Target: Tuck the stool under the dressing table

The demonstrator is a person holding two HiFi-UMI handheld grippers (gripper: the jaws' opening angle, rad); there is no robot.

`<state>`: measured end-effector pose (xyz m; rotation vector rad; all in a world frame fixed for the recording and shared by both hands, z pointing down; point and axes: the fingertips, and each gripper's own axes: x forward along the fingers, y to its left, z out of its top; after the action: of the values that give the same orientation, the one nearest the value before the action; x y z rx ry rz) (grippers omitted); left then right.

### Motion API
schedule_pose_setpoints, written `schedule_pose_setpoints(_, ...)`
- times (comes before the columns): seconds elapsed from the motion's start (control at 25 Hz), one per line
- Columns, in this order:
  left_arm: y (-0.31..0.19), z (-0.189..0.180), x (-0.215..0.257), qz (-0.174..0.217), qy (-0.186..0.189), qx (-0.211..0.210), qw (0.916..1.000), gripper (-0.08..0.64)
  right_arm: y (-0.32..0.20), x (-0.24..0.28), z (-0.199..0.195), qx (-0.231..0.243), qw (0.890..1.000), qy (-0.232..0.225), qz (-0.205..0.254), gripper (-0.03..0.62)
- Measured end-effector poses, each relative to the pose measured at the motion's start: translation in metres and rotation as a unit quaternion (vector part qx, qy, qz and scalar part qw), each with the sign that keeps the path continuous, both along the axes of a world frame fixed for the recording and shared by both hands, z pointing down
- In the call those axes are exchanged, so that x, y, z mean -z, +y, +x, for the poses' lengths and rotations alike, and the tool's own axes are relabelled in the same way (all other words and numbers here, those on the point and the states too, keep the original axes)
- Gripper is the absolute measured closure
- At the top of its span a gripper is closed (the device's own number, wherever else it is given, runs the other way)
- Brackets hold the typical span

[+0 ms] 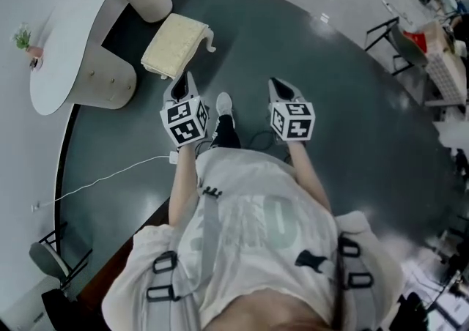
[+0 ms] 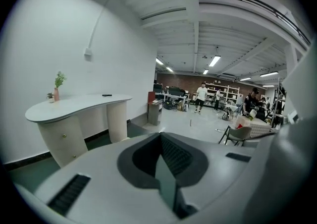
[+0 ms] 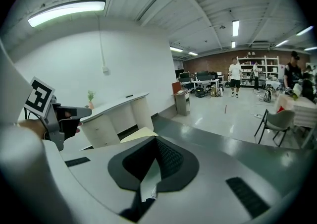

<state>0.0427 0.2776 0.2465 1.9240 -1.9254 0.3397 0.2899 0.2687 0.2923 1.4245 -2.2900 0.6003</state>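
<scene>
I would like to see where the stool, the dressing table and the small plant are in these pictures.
stool point(image 1: 174, 44), head view, middle of its cream seat cushion.
dressing table point(image 1: 69, 25), head view, bare part of its white top.
small plant point(image 2: 59, 79), left gripper view, its green leaves.

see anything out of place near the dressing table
The cream-cushioned stool stands out on the dark floor, angled in front of the gap under the dressing table rather than tucked in.

Dark floor under stool, dressing table
</scene>
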Motion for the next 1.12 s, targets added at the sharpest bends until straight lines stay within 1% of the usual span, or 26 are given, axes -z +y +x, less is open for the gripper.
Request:
schedule_pose_setpoints(0.08,-0.035,-0.013,0.000,-0.002,0.002,-0.009,1.0000,0.555,-0.030,0.003,-0.017,-0.001,1.000,0.004,-0.001,0.591)
schedule_pose_setpoints(0.24,-0.110,-0.033,0.005,-0.003,0.030,-0.023,0.9993,0.555,-0.096,0.011,-0.055,0.013,1.000,0.011,-0.003,0.591)
schedule_pose_setpoints(0.4,-0.175,-0.052,0.006,0.000,0.004,-0.046,0.9989,0.555,-0.160,0.009,-0.100,0.037,0.999,0.020,-0.019,0.591)
schedule_pose_setpoints(0.48,-0.200,-0.067,0.004,0.001,-0.006,-0.054,0.9985,0.555,-0.188,0.009,-0.125,0.052,0.998,0.026,-0.020,0.591)
schedule_pose_setpoints(0.56,-0.220,-0.080,0.001,0.001,-0.008,-0.057,0.9984,0.555,-0.211,0.008,-0.146,0.065,0.997,0.030,-0.023,0.591)
schedule_pose_setpoints(0.68,-0.242,-0.099,-0.004,-0.006,0.003,-0.046,0.9989,0.555,-0.237,0.006,-0.172,0.080,0.996,0.037,-0.025,0.591)
schedule_pose_setpoints(0.8,-0.256,-0.117,-0.013,-0.016,0.010,-0.025,0.9995,0.555,-0.255,0.003,-0.190,0.097,0.994,0.043,-0.024,0.591)
schedule_pose_setpoints(1.0,-0.270,-0.129,-0.022,-0.029,0.005,0.005,0.9995,0.555,-0.280,-0.001,-0.196,0.116,0.992,0.045,-0.026,0.591)
schedule_pose_setpoints(1.12,-0.275,-0.132,-0.030,-0.038,0.007,0.029,0.9989,0.555,-0.297,-0.008,-0.198,0.135,0.989,0.044,-0.033,0.591)
